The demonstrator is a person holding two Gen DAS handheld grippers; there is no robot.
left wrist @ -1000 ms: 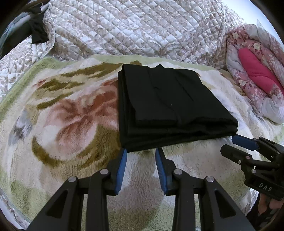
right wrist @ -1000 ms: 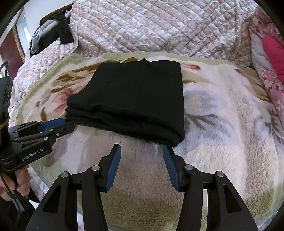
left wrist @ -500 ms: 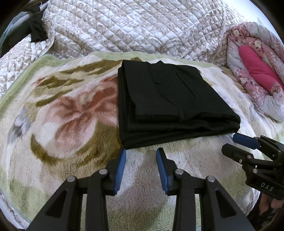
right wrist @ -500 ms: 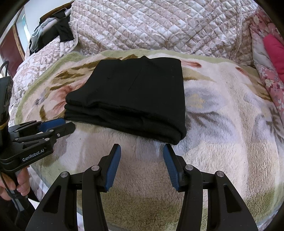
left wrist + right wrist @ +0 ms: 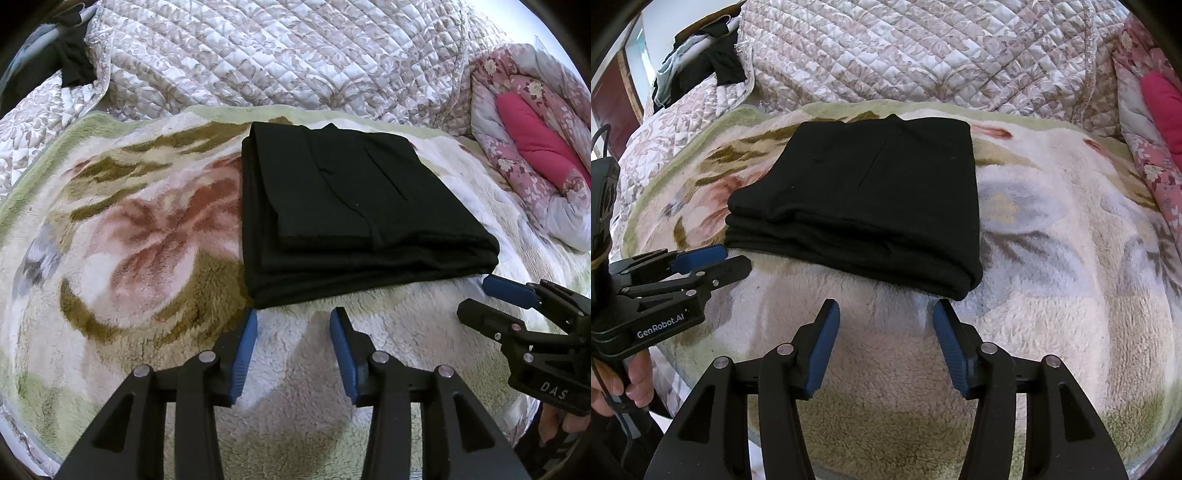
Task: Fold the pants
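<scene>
Closest to me, my left gripper (image 5: pixel 293 319) hangs just short of the near edge of the black pants (image 5: pixel 354 218), its blue pads spread with only fleece showing between them. Its jaws have just been opening, a little wider than a second ago, and nothing is caught in them. My right gripper (image 5: pixel 886 314) sits near the pants' near right corner, also parted and holding nothing; its jaws have just been opening too, by a smaller amount. Neither touches the cloth.

I read that as a release. The pants lie as a compact, squared stack of layers in the middle of the floral fleece blanket (image 5: pixel 122 258), and they look the same as they did a second ago, so I judge the folding done or all but done, and both tools are simply letting go and standing off.

Beyond the pants, the quilted bedspread (image 5: pixel 277 55) rises behind the blanket. To the right of the pants lies a bundled pink floral quilt (image 5: pixel 532 147), and to the far left some dark clothing (image 5: pixel 701 70) hangs on what may be a rail; I cannot make it out properly.

What I cannot see: the far edge of the pants and the underside layers, so I cannot tell whether the lower folds line up. The fisheye rim cuts off the blanket's sides. Of the person I get only fingers (image 5: pixel 631 384) wrapped round the left handle, at the frame edge.
</scene>
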